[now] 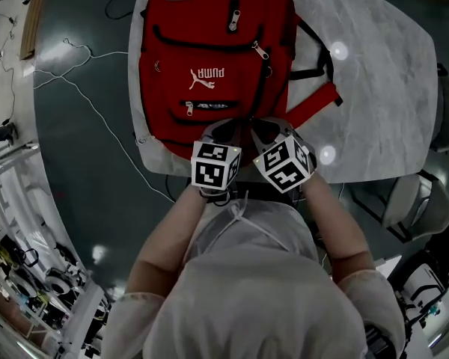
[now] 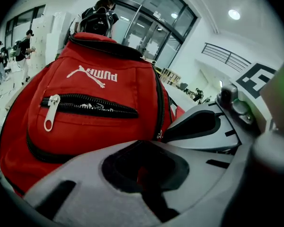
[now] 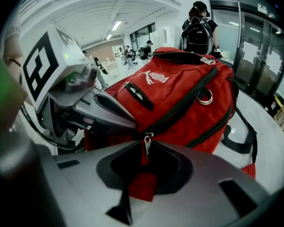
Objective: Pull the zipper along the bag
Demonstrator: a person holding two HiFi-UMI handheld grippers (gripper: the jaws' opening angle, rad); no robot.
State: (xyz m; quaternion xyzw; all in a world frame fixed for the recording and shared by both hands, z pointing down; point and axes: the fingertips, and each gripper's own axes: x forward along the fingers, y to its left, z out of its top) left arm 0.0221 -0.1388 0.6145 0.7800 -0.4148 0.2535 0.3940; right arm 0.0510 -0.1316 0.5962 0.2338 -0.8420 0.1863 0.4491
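A red backpack (image 1: 209,58) lies flat on a grey marble table (image 1: 382,73), with its white logo facing up. Both grippers sit side by side at the bag's near end. My left gripper (image 1: 223,134) (image 2: 146,167) is shut on a fold of the red fabric (image 2: 143,173) next to the main zipper track (image 2: 158,103). My right gripper (image 1: 272,133) (image 3: 146,162) is shut on the metal zipper pull (image 3: 146,143) at the near end of the black main zipper (image 3: 184,105). The front pocket's zipper pull (image 2: 51,112) lies untouched.
Black shoulder straps (image 1: 314,73) spill off the bag's right side onto the table. White cables (image 1: 82,88) run across the dark floor at left. Chairs (image 1: 411,200) stand at the table's right. A person with a black backpack (image 3: 199,30) stands beyond the table.
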